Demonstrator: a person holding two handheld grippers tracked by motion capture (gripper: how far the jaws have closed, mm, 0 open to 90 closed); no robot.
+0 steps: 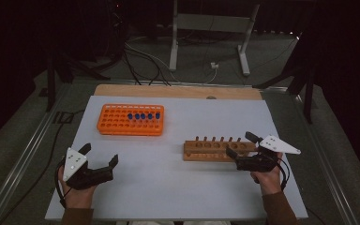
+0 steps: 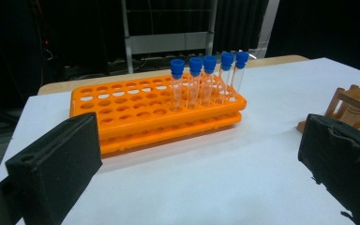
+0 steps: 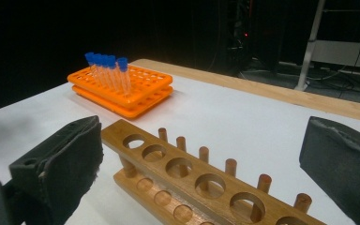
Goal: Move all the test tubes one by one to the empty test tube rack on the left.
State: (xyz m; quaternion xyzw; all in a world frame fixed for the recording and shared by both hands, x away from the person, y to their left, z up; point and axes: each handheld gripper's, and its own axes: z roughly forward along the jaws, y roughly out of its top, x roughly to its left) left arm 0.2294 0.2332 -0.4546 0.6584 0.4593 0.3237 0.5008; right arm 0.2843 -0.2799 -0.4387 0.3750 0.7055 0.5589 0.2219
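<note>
High view: the left claw rests on the white counter with its jaws spread and empty, well apart from the orange rack. The right claw is also spread and empty, its jaws straddling the near end of the wooden rack. Five blue-capped tubes stand upright in one row of the orange rack. Risk: closing the right claw here would likely clamp or shove the wooden rack rather than a tube.

Left gripper view: the tubes stand close together near the far right end of the orange rack. Risk: a wide approach could catch two neighbouring tubes, tilt them, or drag the light rack across the counter.

Right gripper view: the wooden rack lies between the jaws, its holes empty and its pegs upright. Risk: a tube lowered off-centre could strike a peg or the hole's rim and slip from the pads.
</note>
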